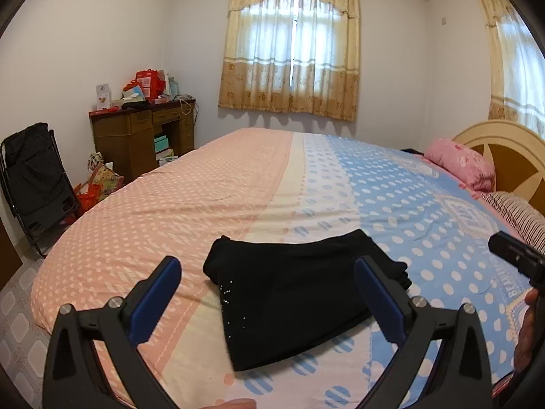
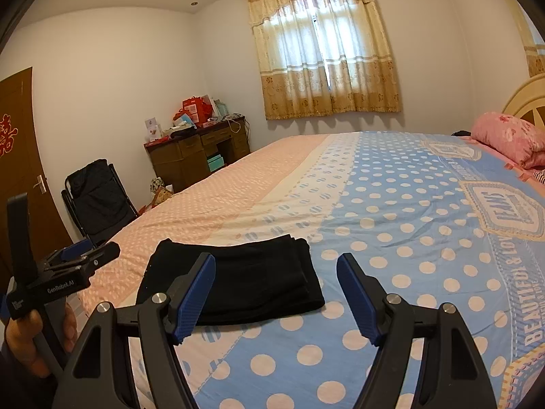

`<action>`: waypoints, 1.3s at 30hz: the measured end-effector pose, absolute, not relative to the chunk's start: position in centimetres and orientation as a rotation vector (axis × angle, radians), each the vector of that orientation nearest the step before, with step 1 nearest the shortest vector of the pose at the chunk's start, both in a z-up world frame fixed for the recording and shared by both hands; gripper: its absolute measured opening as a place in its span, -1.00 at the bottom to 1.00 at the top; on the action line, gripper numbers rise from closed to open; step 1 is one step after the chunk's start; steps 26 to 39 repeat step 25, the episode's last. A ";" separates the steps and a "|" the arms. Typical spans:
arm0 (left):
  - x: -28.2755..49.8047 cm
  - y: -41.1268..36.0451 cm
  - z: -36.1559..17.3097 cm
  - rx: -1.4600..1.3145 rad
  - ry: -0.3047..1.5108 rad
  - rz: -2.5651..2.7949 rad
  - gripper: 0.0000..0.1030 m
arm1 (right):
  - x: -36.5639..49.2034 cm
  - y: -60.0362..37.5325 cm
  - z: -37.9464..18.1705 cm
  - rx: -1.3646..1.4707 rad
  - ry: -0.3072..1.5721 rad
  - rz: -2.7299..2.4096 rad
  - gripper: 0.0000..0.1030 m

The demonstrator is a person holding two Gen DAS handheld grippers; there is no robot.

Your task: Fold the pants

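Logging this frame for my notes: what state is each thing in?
Black pants: folded into a compact stack, lying on the bedspread, untouched.
Left claw: open, empty, above the pants.
Right claw: open, empty.
Curtains: drawn shut.
Door: closed.

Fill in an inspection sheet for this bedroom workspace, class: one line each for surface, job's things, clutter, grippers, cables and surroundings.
Surface: bed with a pink and blue dotted cover, lightly creased.
Job's things: black pants lie folded in a compact stack on the near part of the bed.
Clutter: pink pillow at the headboard end; nothing else seen near the pants.
Grippers: left gripper and right gripper both open, holding nothing, clear of the pants.
Cables: a pale cord hangs off the desk; none on the bed.
Surroundings: desk piled with boxes, black folding chair, curtained window, brown door.
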State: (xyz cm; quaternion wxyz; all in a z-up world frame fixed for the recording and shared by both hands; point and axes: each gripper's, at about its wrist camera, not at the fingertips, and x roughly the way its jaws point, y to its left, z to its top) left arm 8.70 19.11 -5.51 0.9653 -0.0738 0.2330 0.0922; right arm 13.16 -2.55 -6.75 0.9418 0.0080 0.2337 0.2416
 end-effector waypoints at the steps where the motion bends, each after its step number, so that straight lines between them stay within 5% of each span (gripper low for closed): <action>1: 8.7 19.2 -5.5 -0.153 0.472 0.186 1.00 | 13.1 -2.5 -6.8 0.017 0.478 0.493 0.46; 39: 8.6 18.7 -5.9 -0.126 0.460 0.196 1.00 | 12.7 -2.7 -7.5 0.017 0.498 0.485 0.46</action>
